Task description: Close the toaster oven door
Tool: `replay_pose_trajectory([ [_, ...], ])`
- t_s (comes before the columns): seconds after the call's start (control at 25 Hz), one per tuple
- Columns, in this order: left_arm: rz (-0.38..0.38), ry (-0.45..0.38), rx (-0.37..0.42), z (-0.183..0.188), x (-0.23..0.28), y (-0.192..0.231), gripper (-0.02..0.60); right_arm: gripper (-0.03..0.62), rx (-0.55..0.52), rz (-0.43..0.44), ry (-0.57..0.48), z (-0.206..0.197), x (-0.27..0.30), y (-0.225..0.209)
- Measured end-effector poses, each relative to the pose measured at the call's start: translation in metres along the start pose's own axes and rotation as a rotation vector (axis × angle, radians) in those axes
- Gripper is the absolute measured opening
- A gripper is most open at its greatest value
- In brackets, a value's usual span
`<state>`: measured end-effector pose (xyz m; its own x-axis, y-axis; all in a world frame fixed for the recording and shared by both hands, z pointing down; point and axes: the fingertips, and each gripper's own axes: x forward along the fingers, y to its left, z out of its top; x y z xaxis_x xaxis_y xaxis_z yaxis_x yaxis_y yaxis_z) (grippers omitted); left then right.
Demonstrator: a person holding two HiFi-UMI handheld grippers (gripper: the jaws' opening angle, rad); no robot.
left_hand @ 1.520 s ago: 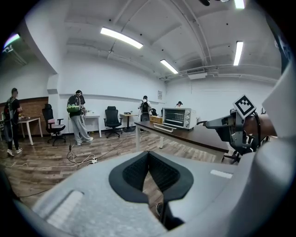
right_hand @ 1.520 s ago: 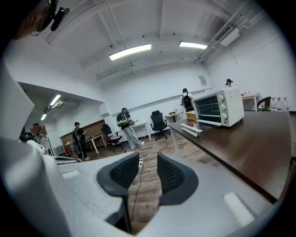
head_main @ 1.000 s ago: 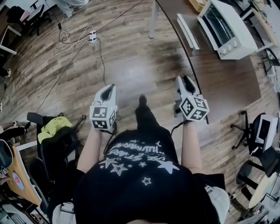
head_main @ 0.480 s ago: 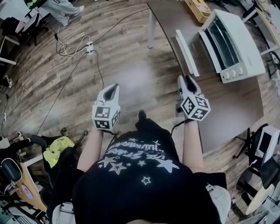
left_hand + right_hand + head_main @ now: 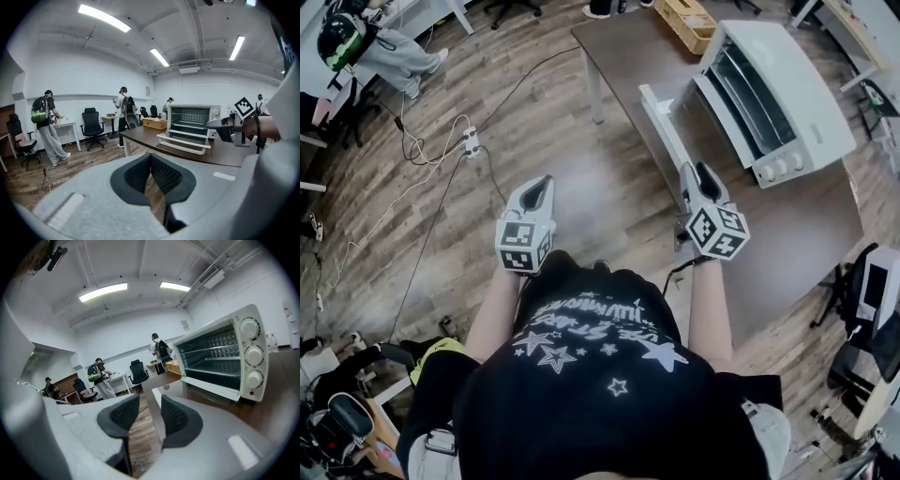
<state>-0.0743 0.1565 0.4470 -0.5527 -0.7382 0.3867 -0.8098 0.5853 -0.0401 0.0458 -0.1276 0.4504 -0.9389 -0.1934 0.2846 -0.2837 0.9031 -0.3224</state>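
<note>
- Toaster oven, white boxy metal (image 5: 783, 84): on dark brown table (image 5: 787, 225), closer than a second ago; flat drop-down door (image 5: 666, 131) still open.
- Right gripper (image 5: 694, 171): pads slightly apart, empty, near the door's edge.
- Left gripper (image 5: 540, 184): pads together, empty.

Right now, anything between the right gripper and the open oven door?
Nothing visible. The right gripper hangs with its jaws apart and empty, just short of the front edge of the open door. The swing path up to the toaster oven looks clear too.
</note>
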Motion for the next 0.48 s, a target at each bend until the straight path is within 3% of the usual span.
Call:
replay_pose_trajectory([
  [0.48,-0.299,0.007,0.148,0.047,0.133,-0.027,0.011,0.15,0.114,-0.282,-0.081,0.007,0.005,-0.077],
])
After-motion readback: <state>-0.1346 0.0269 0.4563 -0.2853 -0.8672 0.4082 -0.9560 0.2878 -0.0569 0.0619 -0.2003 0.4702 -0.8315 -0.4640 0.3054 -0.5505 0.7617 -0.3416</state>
